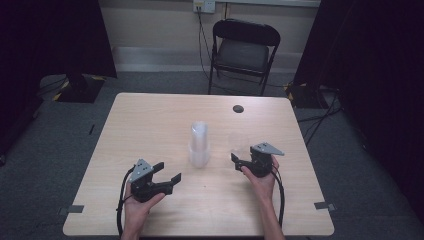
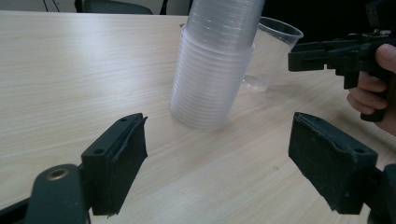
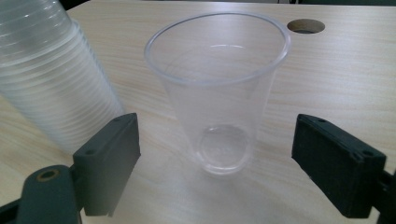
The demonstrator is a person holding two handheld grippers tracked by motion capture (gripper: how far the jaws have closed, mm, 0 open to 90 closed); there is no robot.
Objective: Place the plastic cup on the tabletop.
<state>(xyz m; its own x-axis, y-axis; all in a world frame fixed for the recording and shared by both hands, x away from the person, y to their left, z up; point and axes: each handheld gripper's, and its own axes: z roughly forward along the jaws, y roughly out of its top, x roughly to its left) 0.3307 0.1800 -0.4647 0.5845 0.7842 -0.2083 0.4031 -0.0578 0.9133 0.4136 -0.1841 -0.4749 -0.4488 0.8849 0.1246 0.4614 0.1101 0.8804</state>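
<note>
A tall stack of clear plastic cups (image 1: 199, 145) stands upside down at the middle of the wooden table (image 1: 150, 115). Just right of it a single clear cup (image 1: 239, 144) stands upright. My right gripper (image 1: 237, 156) is open just short of that cup. In the right gripper view the single cup (image 3: 219, 93) stands ahead of the wide jaws of the right gripper (image 3: 215, 163), untouched, with the stack (image 3: 51, 79) to its left. My left gripper (image 1: 167, 172) rests open at the front left. Its own view shows the left gripper (image 2: 217, 158) facing the stack (image 2: 215, 65), with the single cup (image 2: 268, 51) and the right gripper (image 2: 322, 56) beyond.
A round dark cable hole (image 1: 238, 108) sits in the table's far right part. A black folding chair (image 1: 244, 50) stands behind the table. Bits of grey tape (image 1: 325, 205) mark the front corners. Dark curtains hang at both sides.
</note>
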